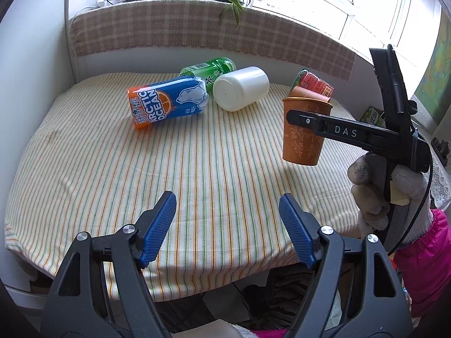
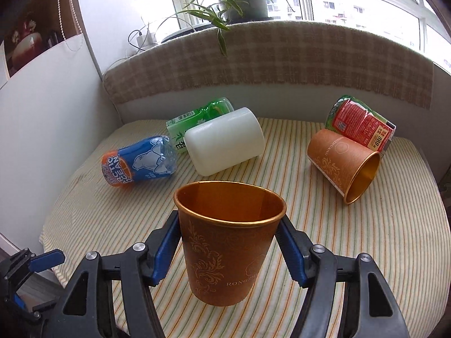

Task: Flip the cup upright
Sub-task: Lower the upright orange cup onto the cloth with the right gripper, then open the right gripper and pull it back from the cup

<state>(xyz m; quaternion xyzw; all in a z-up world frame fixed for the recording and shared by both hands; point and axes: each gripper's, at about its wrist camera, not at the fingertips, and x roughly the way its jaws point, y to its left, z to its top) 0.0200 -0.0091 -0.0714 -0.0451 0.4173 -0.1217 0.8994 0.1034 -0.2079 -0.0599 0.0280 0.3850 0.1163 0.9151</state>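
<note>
— While the left wrist view is up, what does it show?
— The left hand-held gripper [image 1: 227, 226] hangs with its blue pads spread wide and nothing between them, above the near edge of the counter [image 1: 84, 169] with its striped cloth. To the right, the right hand-held gripper [image 1: 291, 115] grips an orange paper cup [image 1: 305, 138], mouth up, lifted off the cloth. A gloved hand [image 1: 377, 194] squeezes its handle.
— And farther back?
— A blue Arctic Ocean bottle [image 1: 166, 101] lies on its side, a green bottle [image 1: 208, 71] behind it, and a white jar [image 1: 241, 87] on its side just beside both.

— What about the right wrist view?
— The cup [image 2: 229, 242] sits upright between the right hand-held gripper's [image 2: 229, 238] pads, which press its wall just under the rim on both sides. Its base hangs above the cloth, near the front of the counter [image 2: 394, 239].
— Anything else there?
— A second orange cup [image 2: 341, 160] lies on its side at the right, mouth toward the camera, touching a red-labelled container [image 2: 360, 125] behind it. The blue bottle [image 2: 141, 163], green bottle [image 2: 197, 118] and white jar [image 2: 225, 140] lie to the left rear.
</note>
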